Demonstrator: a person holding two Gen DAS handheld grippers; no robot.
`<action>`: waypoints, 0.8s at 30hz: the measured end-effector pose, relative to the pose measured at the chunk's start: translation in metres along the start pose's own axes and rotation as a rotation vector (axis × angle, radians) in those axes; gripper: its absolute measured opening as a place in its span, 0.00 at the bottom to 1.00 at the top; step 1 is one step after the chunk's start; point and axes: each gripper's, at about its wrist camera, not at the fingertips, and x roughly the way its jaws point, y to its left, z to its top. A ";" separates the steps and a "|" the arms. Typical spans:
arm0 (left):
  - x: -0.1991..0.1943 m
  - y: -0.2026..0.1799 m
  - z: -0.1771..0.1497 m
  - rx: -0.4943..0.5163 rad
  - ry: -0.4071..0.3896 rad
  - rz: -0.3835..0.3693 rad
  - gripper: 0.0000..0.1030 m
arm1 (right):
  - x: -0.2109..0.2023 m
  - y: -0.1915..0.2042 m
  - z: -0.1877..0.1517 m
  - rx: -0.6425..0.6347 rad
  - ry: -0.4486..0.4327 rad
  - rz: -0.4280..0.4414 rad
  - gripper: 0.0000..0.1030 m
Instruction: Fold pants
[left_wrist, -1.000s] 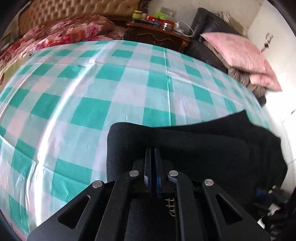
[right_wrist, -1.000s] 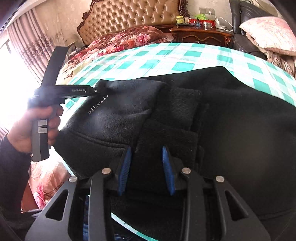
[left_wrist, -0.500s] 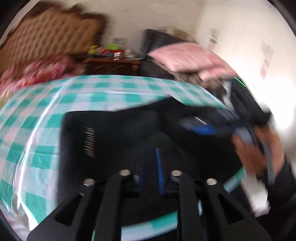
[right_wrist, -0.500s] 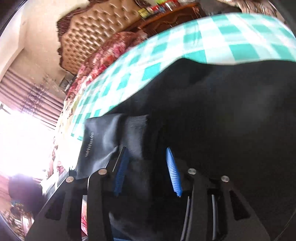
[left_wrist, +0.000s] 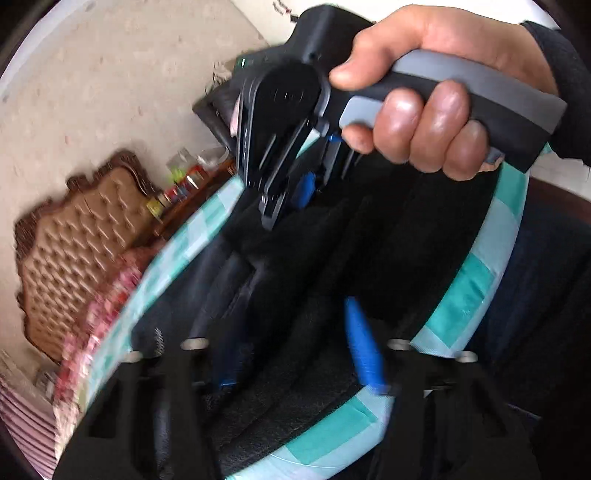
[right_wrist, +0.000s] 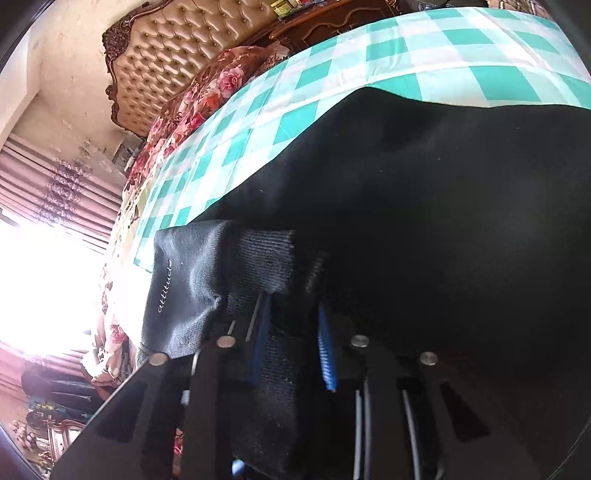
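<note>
Nearest the right wrist camera, a ribbed band of the black pants (right_wrist: 424, 192) is seen between the blue pads of the right gripper (right_wrist: 291, 347), whose jaws are closing on it. From the left wrist camera, the left gripper (left_wrist: 295, 343) is shown with its jaws opening over the dark fabric, which is spread on a green-and-white checked tablecloth (right_wrist: 369, 62). Farther off, the right hand (left_wrist: 436, 92) is wrapped around its handle, and a tufted headboard (right_wrist: 177, 48) is visible beyond.
</note>
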 end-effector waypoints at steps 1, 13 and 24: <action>-0.001 0.001 -0.001 0.013 -0.001 0.005 0.34 | -0.001 0.003 0.001 -0.006 0.000 -0.006 0.17; -0.015 -0.007 -0.021 0.182 0.015 0.123 0.27 | 0.002 0.013 -0.004 -0.023 0.008 0.013 0.12; -0.039 0.154 -0.041 -0.577 -0.040 -0.108 0.19 | -0.049 0.065 -0.021 -0.235 -0.247 -0.292 0.43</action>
